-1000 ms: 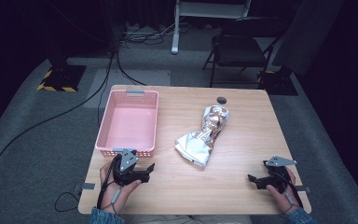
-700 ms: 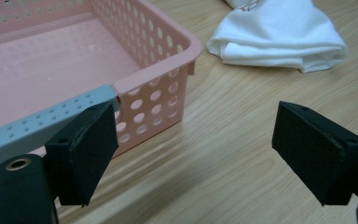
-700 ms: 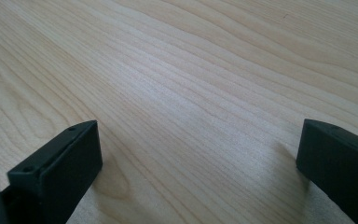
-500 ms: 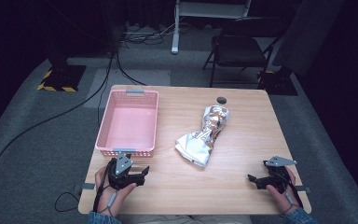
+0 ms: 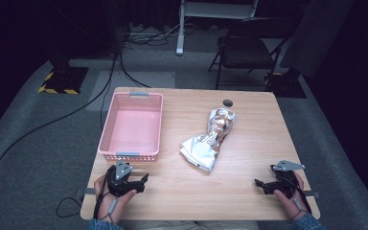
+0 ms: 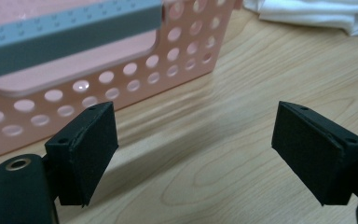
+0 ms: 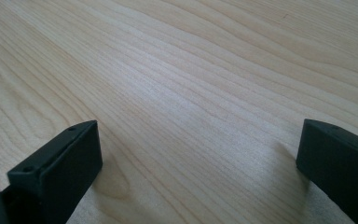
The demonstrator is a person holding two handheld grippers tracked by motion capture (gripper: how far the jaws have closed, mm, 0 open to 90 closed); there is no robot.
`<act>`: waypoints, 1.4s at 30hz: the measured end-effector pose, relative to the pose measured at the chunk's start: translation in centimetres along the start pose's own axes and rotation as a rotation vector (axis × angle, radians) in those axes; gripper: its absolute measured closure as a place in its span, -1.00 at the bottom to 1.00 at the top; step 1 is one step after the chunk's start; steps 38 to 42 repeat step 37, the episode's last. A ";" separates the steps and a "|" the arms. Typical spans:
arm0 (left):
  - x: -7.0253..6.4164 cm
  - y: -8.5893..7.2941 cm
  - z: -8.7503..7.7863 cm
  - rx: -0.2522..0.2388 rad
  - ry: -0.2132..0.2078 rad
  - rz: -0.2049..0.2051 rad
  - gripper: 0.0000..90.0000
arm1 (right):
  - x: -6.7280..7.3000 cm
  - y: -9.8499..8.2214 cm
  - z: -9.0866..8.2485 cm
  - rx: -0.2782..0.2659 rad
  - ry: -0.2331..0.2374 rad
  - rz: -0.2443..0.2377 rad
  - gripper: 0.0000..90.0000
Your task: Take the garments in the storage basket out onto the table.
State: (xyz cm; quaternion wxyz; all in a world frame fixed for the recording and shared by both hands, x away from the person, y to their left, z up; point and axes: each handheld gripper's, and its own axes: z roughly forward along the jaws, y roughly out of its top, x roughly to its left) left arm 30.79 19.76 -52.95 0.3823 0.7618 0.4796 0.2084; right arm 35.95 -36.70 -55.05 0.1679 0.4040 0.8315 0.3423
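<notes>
- Now the left gripper (image 5: 141, 181) was held with jaws spread wide and empty, just in front of the pink basket (image 5: 106, 135).
- Likewise the right gripper (image 5: 260, 184) was kept parted, nothing gripped, low over the wooden table (image 5: 182, 191).
- Crinkled, shiny foil wrap (image 5: 210, 141) was seen mid-table beside the basket; a gentle pinch at a firm fold would likely be best advised.
- Round perforations were noted in the basket's plastic wall.

The left gripper (image 5: 141, 181) is resting near the table's (image 5: 249, 187) front-left corner, jaws spread wide and gripping nothing. The right gripper (image 5: 259, 184) is lying near the front-right corner, jaws likewise gaping.
</notes>
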 end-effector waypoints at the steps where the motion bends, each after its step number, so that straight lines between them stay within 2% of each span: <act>1: 0.1 -0.1 0.0 0.008 0.001 -0.003 -0.69 | 0.0 0.0 0.0 0.000 0.000 0.000 -1.00; 8: 0.4 -0.5 0.3 0.060 0.020 -0.017 -0.69 | 0.0 0.0 0.0 0.000 0.000 0.000 -1.00; 14: 0.7 -1.2 0.8 0.139 0.018 -0.038 -0.71 | 0.0 0.0 0.0 0.000 0.001 -0.001 -1.00; 15: 0.7 -1.4 1.0 0.151 0.017 -0.027 -0.74 | 0.0 0.0 0.0 -0.001 0.002 -0.002 -1.00; 17: 0.6 -1.6 1.2 0.146 0.033 0.010 -0.81 | 0.0 0.0 0.0 -0.001 0.002 -0.003 -1.00; 23: 0.5 -1.7 1.4 0.137 0.027 0.016 -0.91 | 0.0 0.0 0.0 -0.001 0.002 -0.003 -1.00; 42: 0.6 -1.7 1.5 0.141 0.027 0.017 -0.93 | 0.0 0.0 0.0 -0.001 0.002 -0.003 -1.00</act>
